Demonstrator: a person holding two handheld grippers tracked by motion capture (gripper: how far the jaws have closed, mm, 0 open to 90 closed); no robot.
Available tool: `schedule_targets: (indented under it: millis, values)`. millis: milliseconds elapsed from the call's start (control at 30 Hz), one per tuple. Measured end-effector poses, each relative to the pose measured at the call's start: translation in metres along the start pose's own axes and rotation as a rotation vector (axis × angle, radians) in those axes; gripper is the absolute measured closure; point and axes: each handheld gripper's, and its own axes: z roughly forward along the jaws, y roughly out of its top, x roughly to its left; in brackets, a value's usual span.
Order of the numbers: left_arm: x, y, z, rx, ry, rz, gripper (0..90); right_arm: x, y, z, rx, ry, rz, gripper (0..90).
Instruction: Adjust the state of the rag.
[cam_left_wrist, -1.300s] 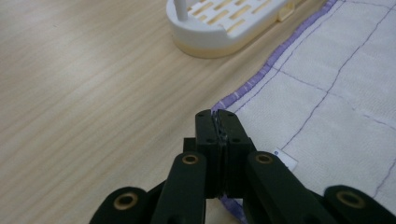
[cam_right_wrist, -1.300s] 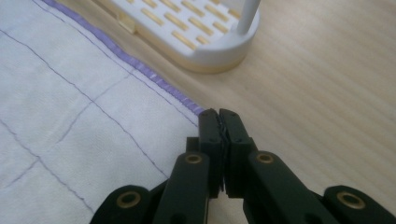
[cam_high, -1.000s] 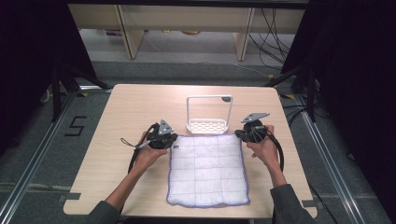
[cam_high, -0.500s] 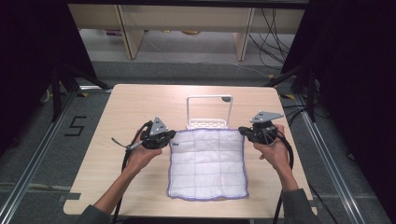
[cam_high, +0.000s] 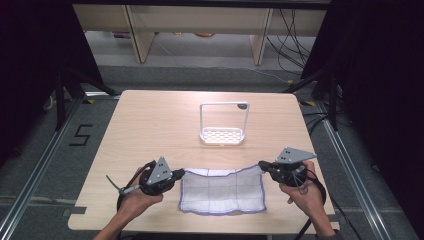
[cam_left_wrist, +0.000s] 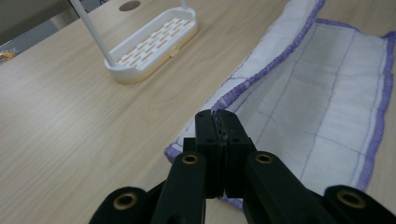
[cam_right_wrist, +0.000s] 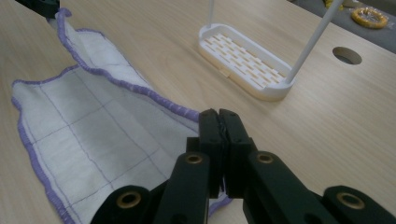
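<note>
Cloth (cam_high: 222, 191) corners pinched: left gripper (cam_high: 176, 174), right gripper (cam_high: 263, 166) clamped.

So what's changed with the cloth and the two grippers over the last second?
Both grippers, left gripper and right gripper, each shut on a far corner of the cloth, have drawn those corners toward the person, folding the far half over the near half. The white rack and the table stayed as they were.

My left gripper (cam_left_wrist: 217, 122) has its jaws pinched on the purple-hemmed edge of the white cloth (cam_left_wrist: 317, 88); the cloth spreads rightward over the wooden table (cam_left_wrist: 60, 112); a white slotted rack (cam_left_wrist: 152, 44) stands beyond, apart.
</note>
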Motion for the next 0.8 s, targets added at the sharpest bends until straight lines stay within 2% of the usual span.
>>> schedule_targets:
  millis: [67,100,133,167,200,233,267,433,467,567,600,667,733,800]
  values:
    - [-0.004,-0.006,-0.002,0.015,-0.007,0.014,87.8,0.004,-0.002,-0.001,0.010,0.005,0.016,89.1]
    - [-0.007,-0.011,-0.002,0.018,-0.012,-0.001,87.8,0.005,-0.004,-0.001,0.007,0.004,-0.002,89.1]
    - [-0.008,-0.013,-0.002,0.024,-0.015,0.009,87.7,0.010,-0.009,0.000,0.026,0.011,-0.008,89.1]
    - [-0.010,-0.017,-0.001,0.023,-0.020,-0.004,87.7,0.010,-0.009,0.000,0.026,0.011,-0.008,89.1]
    - [-0.014,-0.020,-0.002,0.044,-0.025,0.018,87.7,0.014,-0.016,0.002,0.035,0.023,-0.022,89.1]
    - [-0.014,-0.020,-0.002,0.044,-0.025,0.018,87.6,0.014,-0.016,0.002,0.035,0.023,-0.022,89.1]
    - [-0.019,-0.021,-0.002,0.040,-0.053,0.027,87.6,0.017,-0.024,0.002,0.049,0.032,-0.009,89.1]
    - [-0.031,-0.024,-0.001,0.053,-0.074,0.042,87.6,0.021,-0.039,0.000,0.063,0.051,0.010,89.0]
    - [-0.037,-0.027,0.000,0.060,-0.094,0.046,87.6,0.022,-0.041,0.000,0.063,0.050,0.006,89.0]
    - [-0.044,-0.031,0.000,0.075,-0.095,0.068,87.5,0.027,-0.048,0.000,0.075,0.075,0.003,89.0]
    - [-0.045,-0.031,-0.001,0.085,-0.114,0.065,87.5,0.029,-0.049,-0.001,0.078,0.072,0.010,89.0]
    - [-0.049,-0.035,-0.002,0.085,-0.117,0.059,87.3,0.031,-0.051,-0.002,0.078,0.080,-0.005,88.9]
    - [-0.051,-0.037,-0.001,0.123,-0.127,0.076,87.2,0.036,-0.056,-0.003,0.107,0.089,0.012,88.8]
    - [-0.055,-0.041,0.001,0.122,-0.130,0.079,87.1,0.038,-0.060,-0.002,0.116,0.095,0.007,88.4]
